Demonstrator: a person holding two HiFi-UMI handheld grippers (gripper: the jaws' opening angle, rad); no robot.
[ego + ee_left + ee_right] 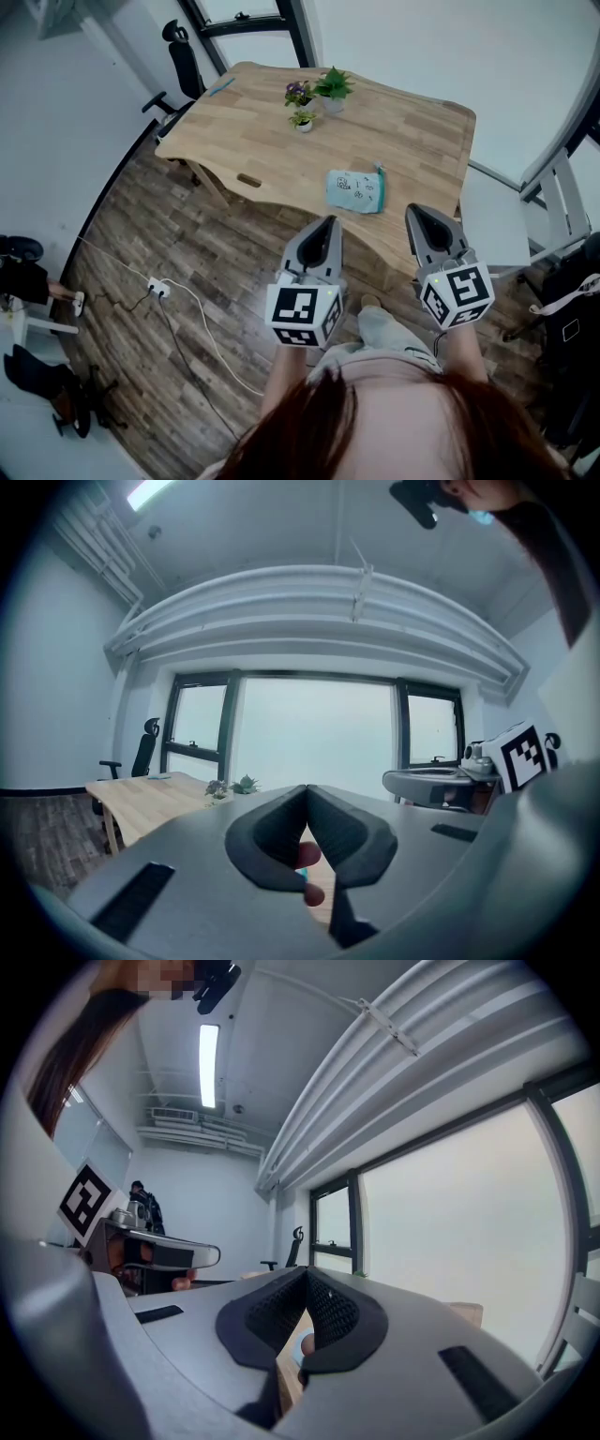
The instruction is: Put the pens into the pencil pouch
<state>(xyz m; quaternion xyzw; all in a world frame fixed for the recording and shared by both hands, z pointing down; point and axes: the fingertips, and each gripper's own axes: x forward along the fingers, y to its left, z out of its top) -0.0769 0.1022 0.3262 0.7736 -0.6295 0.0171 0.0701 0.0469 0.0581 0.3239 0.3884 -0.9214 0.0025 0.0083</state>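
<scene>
A light-blue pencil pouch (356,190) with small drawings lies flat near the front edge of the wooden table (394,122). I cannot make out any pens for certain. My left gripper (327,225) hangs in the air short of the table's front edge, jaws shut and empty. My right gripper (420,216) is beside it to the right, also shut and empty, just right of the pouch. In the left gripper view, the left gripper (307,790) has its pads pressed together. In the right gripper view, the right gripper (306,1275) shows its pads meeting at the tip.
Three small potted plants (317,96) stand at the table's far middle. A thin blue item (222,85) lies at the far left corner. An office chair (180,64) stands beyond the table. A white cable with a power strip (157,287) runs across the wood floor.
</scene>
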